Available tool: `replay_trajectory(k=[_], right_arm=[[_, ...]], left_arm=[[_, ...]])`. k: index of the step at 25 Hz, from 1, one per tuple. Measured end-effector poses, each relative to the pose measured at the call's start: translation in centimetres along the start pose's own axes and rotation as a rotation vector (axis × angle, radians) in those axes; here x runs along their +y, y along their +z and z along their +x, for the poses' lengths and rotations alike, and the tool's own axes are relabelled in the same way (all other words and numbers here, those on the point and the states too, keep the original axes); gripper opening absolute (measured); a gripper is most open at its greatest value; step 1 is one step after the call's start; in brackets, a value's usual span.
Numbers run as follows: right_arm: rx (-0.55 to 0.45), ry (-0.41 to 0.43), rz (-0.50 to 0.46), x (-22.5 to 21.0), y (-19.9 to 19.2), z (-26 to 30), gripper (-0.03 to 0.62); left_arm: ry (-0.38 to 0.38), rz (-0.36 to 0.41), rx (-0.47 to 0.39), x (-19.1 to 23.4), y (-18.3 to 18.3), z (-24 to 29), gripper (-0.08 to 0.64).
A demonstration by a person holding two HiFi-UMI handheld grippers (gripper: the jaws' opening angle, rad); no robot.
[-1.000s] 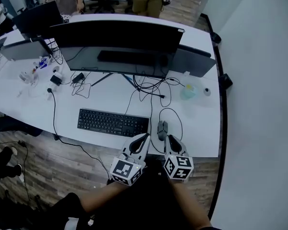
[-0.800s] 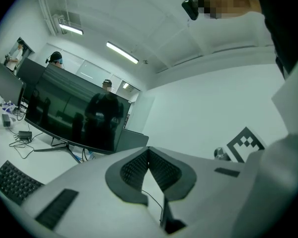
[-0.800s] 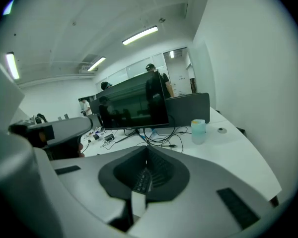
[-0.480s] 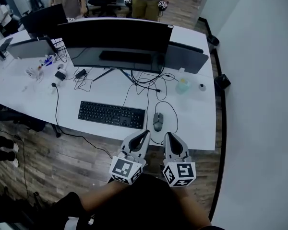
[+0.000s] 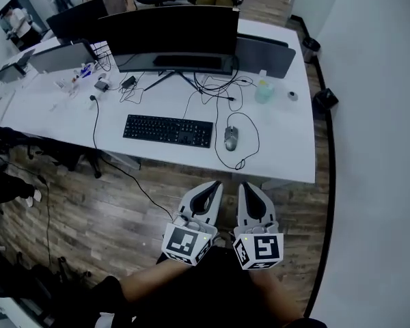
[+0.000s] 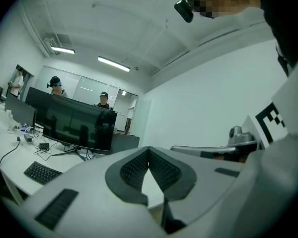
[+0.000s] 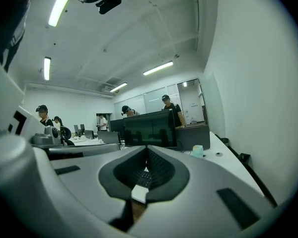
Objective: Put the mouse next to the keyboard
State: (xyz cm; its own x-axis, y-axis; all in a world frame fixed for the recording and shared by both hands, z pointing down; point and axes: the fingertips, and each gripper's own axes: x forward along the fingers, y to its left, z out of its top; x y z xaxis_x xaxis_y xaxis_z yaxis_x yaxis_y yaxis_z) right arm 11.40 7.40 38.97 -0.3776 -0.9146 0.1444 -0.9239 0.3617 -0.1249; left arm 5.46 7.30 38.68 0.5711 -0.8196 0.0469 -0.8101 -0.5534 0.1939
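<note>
The grey mouse [image 5: 231,138] lies on the white desk [image 5: 287,152] just right of the black keyboard [image 5: 168,130], its cable looping to the right. Both grippers are held side by side well back from the desk, over the wooden floor. My left gripper [image 5: 214,185] is shut with nothing between its jaws. My right gripper [image 5: 247,187] is also shut and empty. In the left gripper view the keyboard [image 6: 41,172] shows at the lower left, below the wide dark monitor [image 6: 72,125].
A wide monitor [image 5: 169,31] stands behind the keyboard amid tangled cables. A green cup [image 5: 264,93] sits at the right rear of the desk. A black cord [image 5: 119,169] hangs off the desk front to the floor. People stand beyond the desk.
Both grippers and the head have drawn back from the desk. The mouse, which lay right at the right gripper's tips, now lies alone beside the keyboard.
</note>
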Motion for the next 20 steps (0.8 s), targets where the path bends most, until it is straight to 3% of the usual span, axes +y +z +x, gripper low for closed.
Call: replay_trajectory(k=[5, 10, 15, 20], right_arm=[[-0.003, 0.003, -0.012, 2.3, -1.5, -5.0, 0.018], [-0.018, 0.015, -0.02, 4.2, -1.4, -8.2, 0.018], [-0.047, -0.071, -0.065, 3.6, 0.2, -9.4, 0.018], [-0.06, -0.082, -0.109, 5.6, 1.6, -9.6, 0.018]], left_arm=[[0.001, 0.01, -0.039, -3.0, -0.3, -4.6, 0.003], [-0.012, 0.01, -0.14, -5.4, 1.1, -8.3, 0.003], [-0.05, 0.027, -0.135, -6.6, 1.4, -9.0, 0.003], [-0.064, 0.036, -0.153, -6.0, 2.8, -10.0, 0.003]])
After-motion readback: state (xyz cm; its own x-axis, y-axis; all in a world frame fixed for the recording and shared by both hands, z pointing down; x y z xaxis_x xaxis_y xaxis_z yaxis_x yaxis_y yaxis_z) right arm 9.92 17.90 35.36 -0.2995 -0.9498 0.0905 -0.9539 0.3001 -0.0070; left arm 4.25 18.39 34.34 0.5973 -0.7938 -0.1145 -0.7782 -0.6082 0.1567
